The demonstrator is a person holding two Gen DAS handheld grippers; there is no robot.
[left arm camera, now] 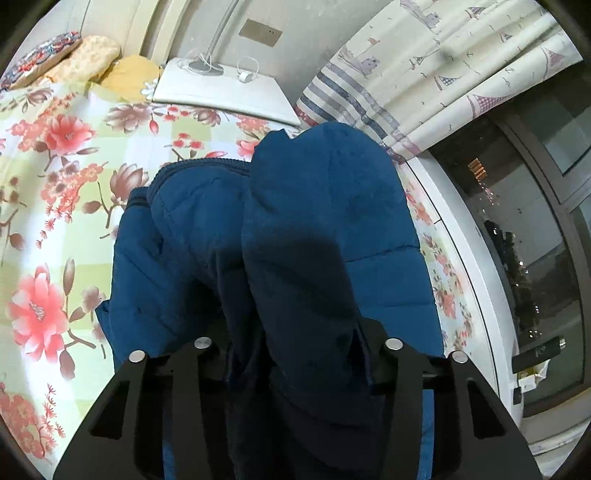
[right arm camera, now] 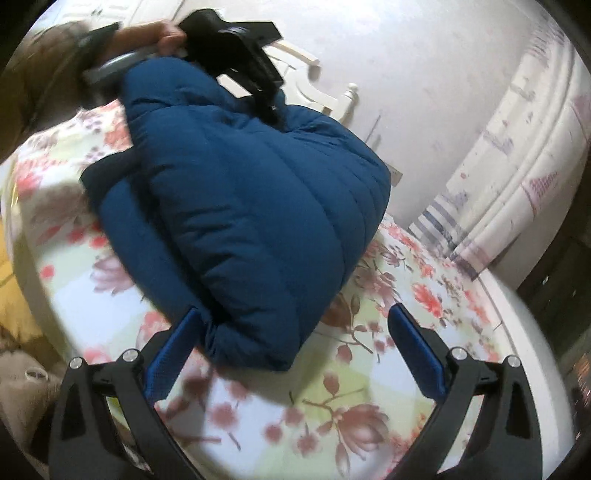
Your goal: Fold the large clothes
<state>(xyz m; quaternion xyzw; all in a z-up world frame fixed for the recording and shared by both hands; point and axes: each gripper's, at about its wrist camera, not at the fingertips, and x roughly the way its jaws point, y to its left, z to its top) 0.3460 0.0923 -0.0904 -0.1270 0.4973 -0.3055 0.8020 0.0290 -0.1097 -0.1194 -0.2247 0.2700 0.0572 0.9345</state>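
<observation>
Bed (right arm camera: 369, 406): floral sheet, spread under and ahead of both claws.

Jacket (right arm camera: 240, 206): blue, padded, already bundled into a thick packet on the bed. It lies just ahead of the right claw (right arm camera: 295, 354), its near corner touching the inner face of that claw's left pad. From the left claw (left arm camera: 295, 354) it runs forward and slightly down, a thick fold rising between the fingers and hiding the pads.

Step in hand, as judged: left claw takes hold of the top fold while the right lets go to regrip. To do it well, bite deep enough to catch all the padded layers, not just the shell cloth; keep the fold edge square to the quilting lines; press air out before turning the packet over, or it will spring back.

Left claw: narrowed onto the jacket fold, cloth packed between the fingers. In the right wrist view it sits on the far top of the bundle, angled steeply down, a bare hand (right arm camera: 166, 35) on its grip.

Right claw: wide apart, nothing gripped, blue pads either side of sheet and the jacket's near corner. It points shallowly down over the bed; the view is blurred.
</observation>
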